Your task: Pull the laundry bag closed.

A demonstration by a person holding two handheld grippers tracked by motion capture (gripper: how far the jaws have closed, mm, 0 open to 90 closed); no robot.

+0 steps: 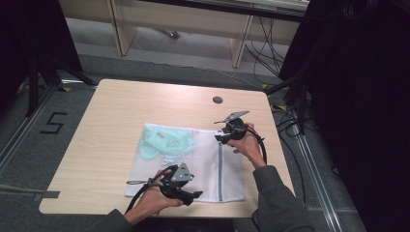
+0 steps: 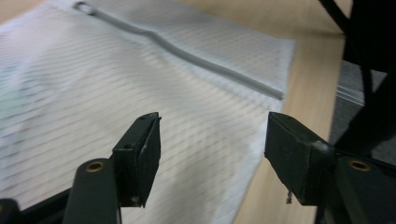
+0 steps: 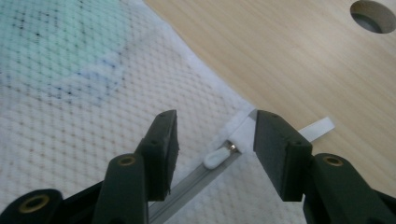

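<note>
A white mesh laundry bag (image 1: 203,164) lies flat on the wooden table (image 1: 111,125), and a pale green garment (image 1: 164,140) shows through its left part. A grey zipper (image 1: 220,169) runs down its right side. My right gripper (image 1: 223,135) is at the zipper's far end, open, its jaws on either side of the white zipper pull (image 3: 215,158) without touching it. My left gripper (image 1: 186,191) hovers open over the bag's near edge. In the left gripper view the left gripper (image 2: 212,121) has bare mesh (image 2: 93,84) between its jaws and the zipper (image 2: 196,58) beyond.
A round cable hole (image 1: 217,100) sits in the table behind the bag. A white tab (image 3: 317,127) sticks out past the bag's edge. Black cables (image 1: 290,121) and dark curtains stand to the right. Floor tape reads "5" (image 1: 53,123) on the left.
</note>
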